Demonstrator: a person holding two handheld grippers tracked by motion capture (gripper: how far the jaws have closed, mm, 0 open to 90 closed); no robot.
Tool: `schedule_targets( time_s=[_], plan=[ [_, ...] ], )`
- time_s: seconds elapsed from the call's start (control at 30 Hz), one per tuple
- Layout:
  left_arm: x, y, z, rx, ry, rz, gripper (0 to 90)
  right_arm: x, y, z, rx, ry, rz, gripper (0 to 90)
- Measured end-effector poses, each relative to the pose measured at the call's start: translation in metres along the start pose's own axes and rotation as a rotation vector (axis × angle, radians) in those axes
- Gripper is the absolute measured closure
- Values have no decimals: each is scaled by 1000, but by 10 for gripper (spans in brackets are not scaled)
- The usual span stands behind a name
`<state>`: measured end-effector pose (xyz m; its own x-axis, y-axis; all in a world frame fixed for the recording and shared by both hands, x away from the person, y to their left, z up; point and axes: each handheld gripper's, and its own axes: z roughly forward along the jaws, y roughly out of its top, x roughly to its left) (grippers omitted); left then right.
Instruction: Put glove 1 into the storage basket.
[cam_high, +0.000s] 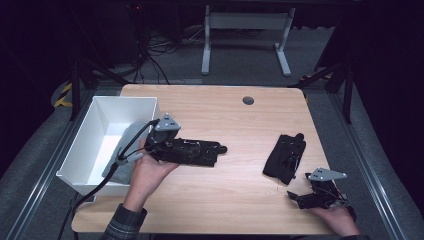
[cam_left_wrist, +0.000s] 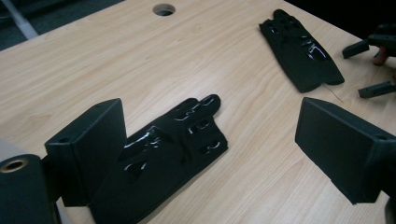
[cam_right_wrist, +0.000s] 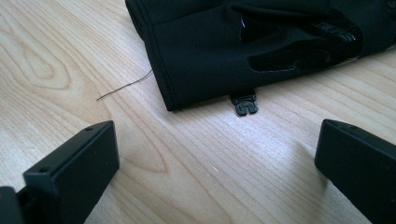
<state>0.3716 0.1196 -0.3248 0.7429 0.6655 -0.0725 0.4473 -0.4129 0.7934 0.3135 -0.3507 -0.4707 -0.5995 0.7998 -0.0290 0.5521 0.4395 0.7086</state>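
Note:
Two black gloves lie flat on the wooden table (cam_high: 235, 120). One glove (cam_high: 202, 151) (cam_left_wrist: 173, 154) lies between the jaws of my left gripper (cam_high: 175, 147) (cam_left_wrist: 215, 140), close against the left jaw. That gripper is open wide and grips nothing. The other glove (cam_high: 285, 155) (cam_left_wrist: 299, 51) (cam_right_wrist: 224, 46) rests at the right, its cuff toward my right gripper (cam_high: 296, 192) (cam_right_wrist: 215, 163). This gripper is open a short way in front of the cuff, and nothing is between its jaws. A small black clip (cam_right_wrist: 245, 103) sticks out from the cuff edge.
A white bin (cam_high: 125, 100) stands at the table's left edge with a grey cloth (cam_high: 127, 142) inside. A round cable hole (cam_high: 248, 100) (cam_left_wrist: 163, 8) sits at the far middle. A loose thread (cam_right_wrist: 123, 86) lies beside the right glove.

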Motion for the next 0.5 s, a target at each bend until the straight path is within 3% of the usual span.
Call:
schedule_targets(
  time_s=[0.17,0.5],
  plan=[
    [-14,-9,18,5,-23,19,96,0,0,0,1,1,0,0],
    [-30,-28,42,34,-59,50,97,3,4,0,18,-6,-24,11]
  ],
)
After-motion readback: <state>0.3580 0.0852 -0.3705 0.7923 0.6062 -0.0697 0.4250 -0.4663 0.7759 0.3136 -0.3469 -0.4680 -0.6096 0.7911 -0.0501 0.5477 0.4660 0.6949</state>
